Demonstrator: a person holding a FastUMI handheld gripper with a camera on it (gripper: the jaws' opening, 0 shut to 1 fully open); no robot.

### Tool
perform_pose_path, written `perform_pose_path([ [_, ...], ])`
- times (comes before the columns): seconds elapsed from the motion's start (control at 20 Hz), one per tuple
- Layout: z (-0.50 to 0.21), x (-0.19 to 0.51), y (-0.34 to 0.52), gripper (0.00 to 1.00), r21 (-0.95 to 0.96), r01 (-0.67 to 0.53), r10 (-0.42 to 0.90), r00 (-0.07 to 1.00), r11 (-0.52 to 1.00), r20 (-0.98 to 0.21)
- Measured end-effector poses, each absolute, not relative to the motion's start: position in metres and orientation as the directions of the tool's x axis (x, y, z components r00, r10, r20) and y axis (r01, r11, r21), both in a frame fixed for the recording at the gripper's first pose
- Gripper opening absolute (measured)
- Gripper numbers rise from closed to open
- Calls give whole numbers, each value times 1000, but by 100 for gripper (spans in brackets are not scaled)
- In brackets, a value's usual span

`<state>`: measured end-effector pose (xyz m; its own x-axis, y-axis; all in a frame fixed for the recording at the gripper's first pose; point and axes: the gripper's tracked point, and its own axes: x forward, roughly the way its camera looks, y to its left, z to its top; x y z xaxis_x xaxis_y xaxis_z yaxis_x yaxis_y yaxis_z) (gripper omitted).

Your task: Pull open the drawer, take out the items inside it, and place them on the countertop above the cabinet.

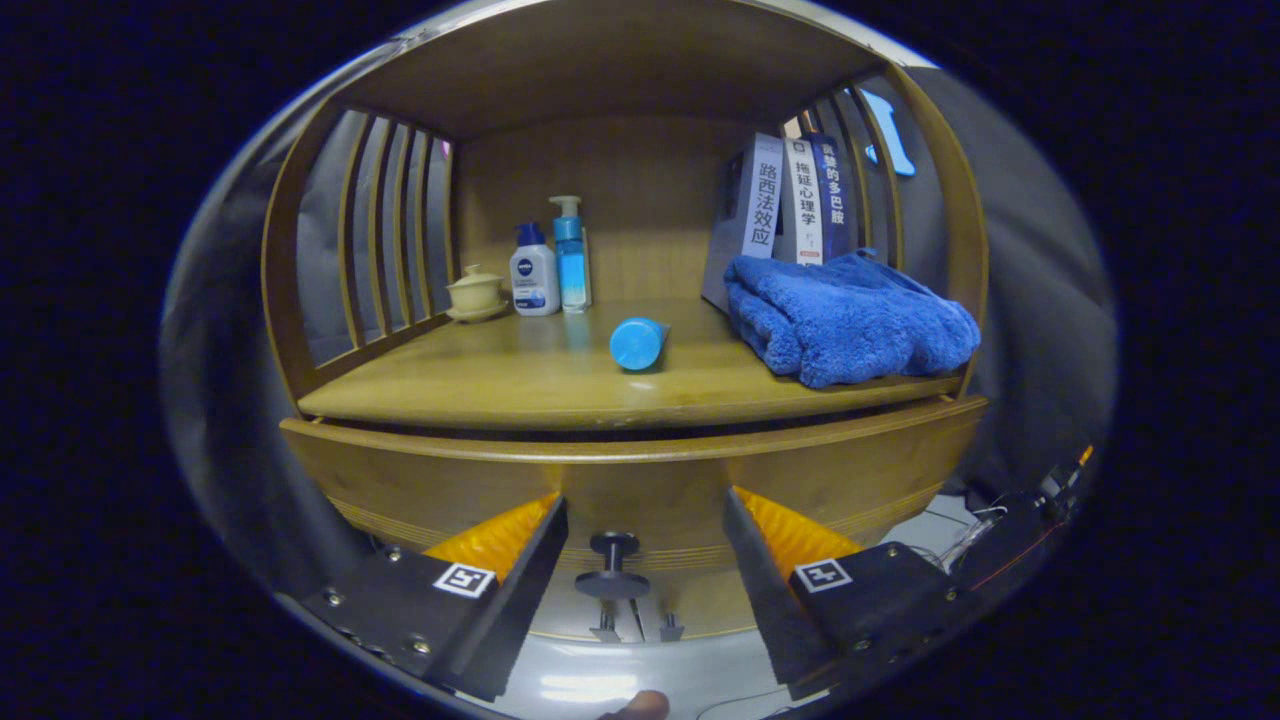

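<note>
Ahead, gripper open, straddling drawer knob

1. One gripper, fingers spread wide apart with nothing between them but the knob.
2. One drawer, with one knob.
3. Three bottles: two upright, one lying down.
4. Three books.
5. One folded blue towel.
6. One lidded cup.

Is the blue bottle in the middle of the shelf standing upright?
No. The blue bottle lies on its side on the countertop, beyond the open gripper.
</note>
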<state>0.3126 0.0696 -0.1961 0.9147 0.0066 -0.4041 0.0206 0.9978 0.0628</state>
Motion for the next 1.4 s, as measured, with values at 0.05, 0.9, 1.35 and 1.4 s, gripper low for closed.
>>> perform_pose_path([
  [0.05,-196,317,70,93,70,23,7,916,997,-402],
  [0.9,-200,266,66,94,-15,-42,26,828,999,-560],
  [1.35,-192,169,-12,93,-257,-65,-133,719,964,-682],
  [1.4,-193,159,-21,93,-294,-84,-153,702,952,-695],
])
